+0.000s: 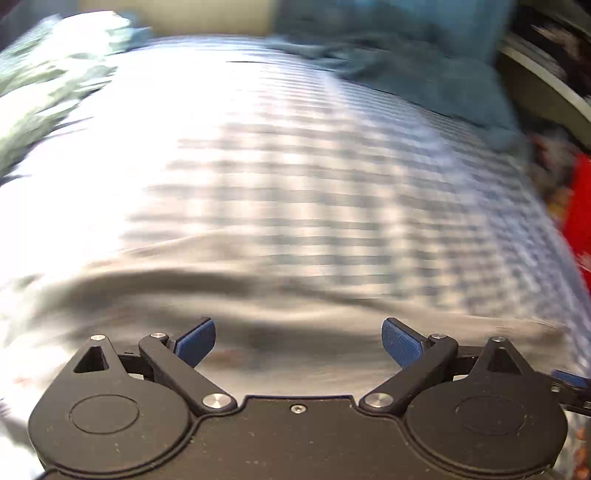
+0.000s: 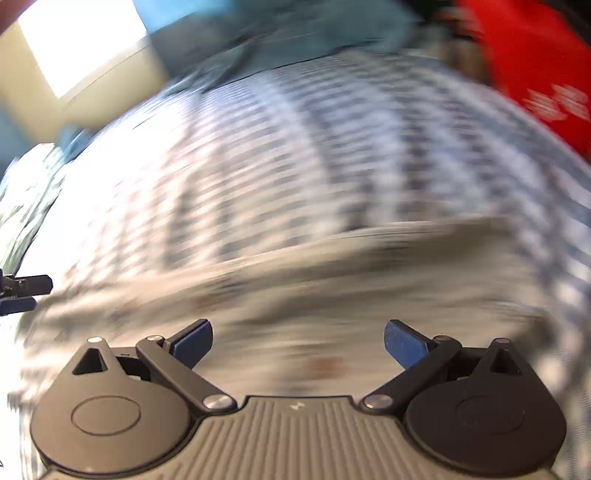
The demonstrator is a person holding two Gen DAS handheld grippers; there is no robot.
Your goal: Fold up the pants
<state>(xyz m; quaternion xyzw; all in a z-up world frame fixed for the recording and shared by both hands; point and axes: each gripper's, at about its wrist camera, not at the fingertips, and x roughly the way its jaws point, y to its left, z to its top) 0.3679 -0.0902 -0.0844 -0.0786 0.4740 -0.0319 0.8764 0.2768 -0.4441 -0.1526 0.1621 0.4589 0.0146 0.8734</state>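
Note:
Both views are motion-blurred. Grey-beige pants (image 1: 258, 314) lie on a blue-and-white checked bedsheet (image 1: 295, 166), just ahead of my left gripper (image 1: 298, 343), which is open and empty with its blue pads spread wide. In the right wrist view the pants (image 2: 351, 280) spread across the sheet (image 2: 295, 147) in front of my right gripper (image 2: 298, 343), also open and empty. The left gripper's fingers (image 2: 22, 291) show at the left edge of the right wrist view, and the right gripper's finger (image 1: 569, 380) at the right edge of the left wrist view.
A teal cloth (image 1: 406, 55) lies at the far end of the bed, also in the right wrist view (image 2: 277, 33). A pale green patterned fabric (image 1: 48, 74) is at the far left. A red object (image 2: 535, 66) stands at the right side.

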